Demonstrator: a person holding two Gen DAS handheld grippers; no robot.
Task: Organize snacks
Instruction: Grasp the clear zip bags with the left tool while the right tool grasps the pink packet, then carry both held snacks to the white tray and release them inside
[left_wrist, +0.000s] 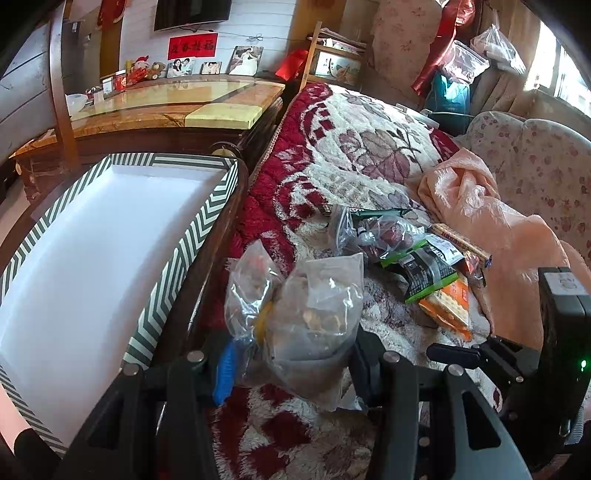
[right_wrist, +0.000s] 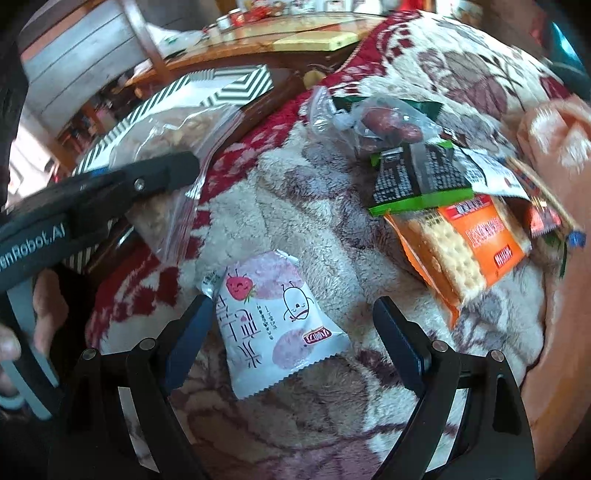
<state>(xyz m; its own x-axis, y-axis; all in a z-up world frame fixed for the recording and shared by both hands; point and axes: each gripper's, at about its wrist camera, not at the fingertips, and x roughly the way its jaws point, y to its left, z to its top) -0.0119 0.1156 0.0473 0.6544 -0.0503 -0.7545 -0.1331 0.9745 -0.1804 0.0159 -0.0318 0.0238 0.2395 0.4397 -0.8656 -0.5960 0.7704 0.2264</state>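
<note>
Clear plastic fills the left tongs (left_wrist: 291, 354): they are clamped on a zip bag of pale snack pieces (left_wrist: 314, 317), lifted just above the blanket-covered bed (left_wrist: 351, 155) near its left edge. Beside that edge lies the striped box (left_wrist: 207, 210), its white floor bare, so sorting has apparently only begun. The right tongs (right_wrist: 291, 325) stand open and hold nothing, straddling a small white and pink strawberry packet (right_wrist: 273, 325) that lies flat on the blanket; one finger sits just beside its left edge, the other well clear on its right. Toward the bed's right side the remaining snacks sit in a heap: an orange cracker pack (right_wrist: 476, 240), a green and black packet (right_wrist: 421, 181) and a clear bag of red dates (right_wrist: 388, 125). The step in hand looks like a double pickup. Next, I judge, the right tongs must close on the thin packet without snagging pile, and the left must carry its bag over the box rim before letting go.
</note>
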